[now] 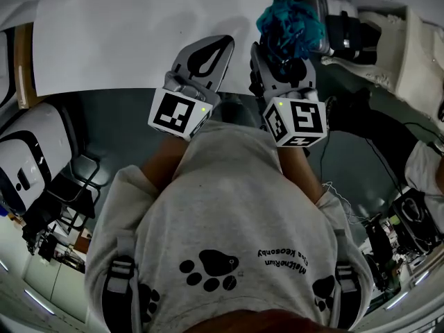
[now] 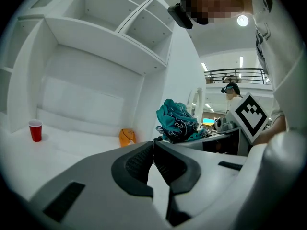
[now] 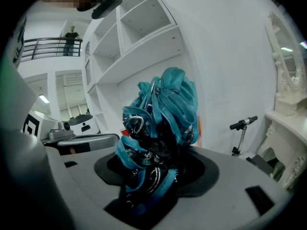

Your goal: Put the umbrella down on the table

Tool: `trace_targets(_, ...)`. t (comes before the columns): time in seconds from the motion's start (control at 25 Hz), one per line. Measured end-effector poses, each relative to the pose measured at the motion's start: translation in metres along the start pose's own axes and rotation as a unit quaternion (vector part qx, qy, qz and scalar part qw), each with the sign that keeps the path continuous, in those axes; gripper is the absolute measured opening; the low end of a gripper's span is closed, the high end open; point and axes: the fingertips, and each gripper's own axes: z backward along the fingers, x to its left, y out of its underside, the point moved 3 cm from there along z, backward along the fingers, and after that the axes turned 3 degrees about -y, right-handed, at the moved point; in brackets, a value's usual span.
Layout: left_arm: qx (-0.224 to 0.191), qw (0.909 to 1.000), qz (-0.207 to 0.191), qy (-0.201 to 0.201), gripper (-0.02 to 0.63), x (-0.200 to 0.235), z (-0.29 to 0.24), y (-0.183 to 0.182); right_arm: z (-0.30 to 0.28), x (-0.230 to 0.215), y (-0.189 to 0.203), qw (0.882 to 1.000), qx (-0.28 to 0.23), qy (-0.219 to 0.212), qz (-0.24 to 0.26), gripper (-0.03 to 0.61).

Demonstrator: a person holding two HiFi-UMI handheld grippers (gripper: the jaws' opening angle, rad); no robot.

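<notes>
A folded teal and black patterned umbrella (image 3: 158,138) stands up between the jaws of my right gripper (image 3: 156,176), which is shut on it. In the head view the umbrella (image 1: 290,21) sticks out past the right gripper (image 1: 276,60) over the near edge of the white table (image 1: 118,40). My left gripper (image 1: 211,54) sits beside it to the left, shut with nothing in it. In the left gripper view, its jaws (image 2: 153,152) meet at the tips and the umbrella (image 2: 176,121) shows beyond them at the right.
A red cup (image 2: 35,130) and a small orange object (image 2: 126,137) stand on the white table below white wall shelves (image 2: 110,28). A scooter handlebar (image 3: 243,123) and a white mirrored dresser (image 3: 288,104) are at the right. Equipment and cables (image 1: 409,220) lie on the floor.
</notes>
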Motion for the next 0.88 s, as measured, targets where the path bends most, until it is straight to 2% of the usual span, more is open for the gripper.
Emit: trace_targets(0.88,0.043,0.9985,0.034,-0.003,0.018,0.025,-0.027,0.05,-0.056,-0.024,0.066,0.996,0.085,0.01,-0.029,0.279)
